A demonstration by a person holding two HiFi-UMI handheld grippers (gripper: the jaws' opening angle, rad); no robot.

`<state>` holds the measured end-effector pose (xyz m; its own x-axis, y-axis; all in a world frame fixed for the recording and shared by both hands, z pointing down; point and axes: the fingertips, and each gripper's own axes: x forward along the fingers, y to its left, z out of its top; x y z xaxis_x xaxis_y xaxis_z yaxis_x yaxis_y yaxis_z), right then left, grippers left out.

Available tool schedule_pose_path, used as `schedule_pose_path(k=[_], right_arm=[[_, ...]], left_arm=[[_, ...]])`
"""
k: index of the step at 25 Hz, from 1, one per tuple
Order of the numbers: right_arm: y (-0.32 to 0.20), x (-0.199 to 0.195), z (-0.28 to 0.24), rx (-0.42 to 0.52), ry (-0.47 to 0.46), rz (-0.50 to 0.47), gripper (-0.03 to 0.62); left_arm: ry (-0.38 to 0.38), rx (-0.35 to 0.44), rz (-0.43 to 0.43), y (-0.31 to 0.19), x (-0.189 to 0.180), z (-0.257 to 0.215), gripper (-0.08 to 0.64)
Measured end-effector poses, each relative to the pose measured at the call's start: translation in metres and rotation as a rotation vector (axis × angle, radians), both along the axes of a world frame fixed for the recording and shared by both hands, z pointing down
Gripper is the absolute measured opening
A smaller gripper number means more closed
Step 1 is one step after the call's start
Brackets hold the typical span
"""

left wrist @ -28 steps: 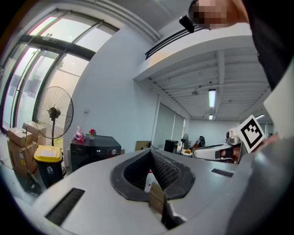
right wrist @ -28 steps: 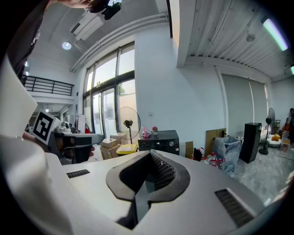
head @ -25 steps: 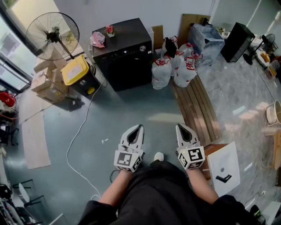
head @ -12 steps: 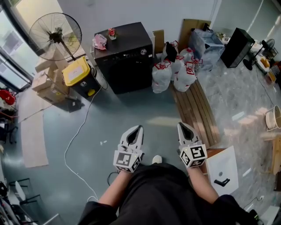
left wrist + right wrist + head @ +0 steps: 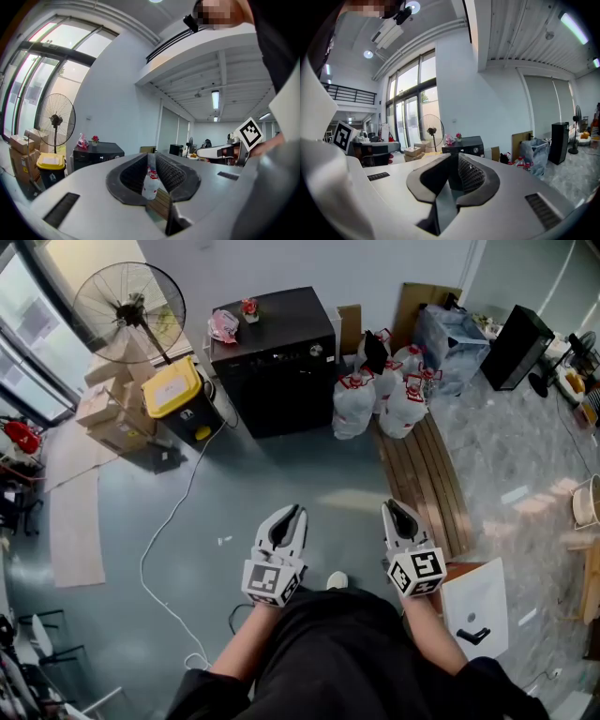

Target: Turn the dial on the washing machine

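Still barely moved, my left gripper (image 5: 288,517) and right gripper (image 5: 396,510) hang over the floor, jaws closed and empty, with the washing machine (image 5: 277,371) and its dial (image 5: 317,350) well apart at the floor's far edge, so the approach lies ahead.

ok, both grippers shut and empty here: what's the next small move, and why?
Probably step forward toward the washing machine, leading with the right gripper. The machine stands across the room by the far wall, so its dial looks well out of reach. The right gripper and the left gripper are held close to the person's body, shut on nothing.
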<state>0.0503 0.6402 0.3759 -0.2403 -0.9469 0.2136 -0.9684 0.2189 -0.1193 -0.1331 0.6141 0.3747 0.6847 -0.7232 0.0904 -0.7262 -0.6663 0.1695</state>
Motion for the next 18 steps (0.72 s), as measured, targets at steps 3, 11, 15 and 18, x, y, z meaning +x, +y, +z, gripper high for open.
schedule_pose_path(k=[3, 11, 15, 18], right_arm=[[-0.003, 0.003, 0.006, -0.02, -0.025, -0.006, 0.174], [0.003, 0.024, 0.027, -0.074, -0.047, 0.037, 0.238], [0.002, 0.029, 0.03, -0.081, -0.047, 0.025, 0.238], [0.004, 0.029, 0.032, -0.081, -0.041, 0.004, 0.238]], left_arm=[[-0.004, -0.024, 0.03, 0.0, 0.004, 0.005, 0.128], [0.015, -0.066, -0.018, 0.001, 0.0, 0.014, 0.236], [0.013, -0.07, -0.032, -0.001, 0.004, 0.015, 0.236], [0.012, -0.062, -0.039, 0.002, 0.007, 0.015, 0.236]])
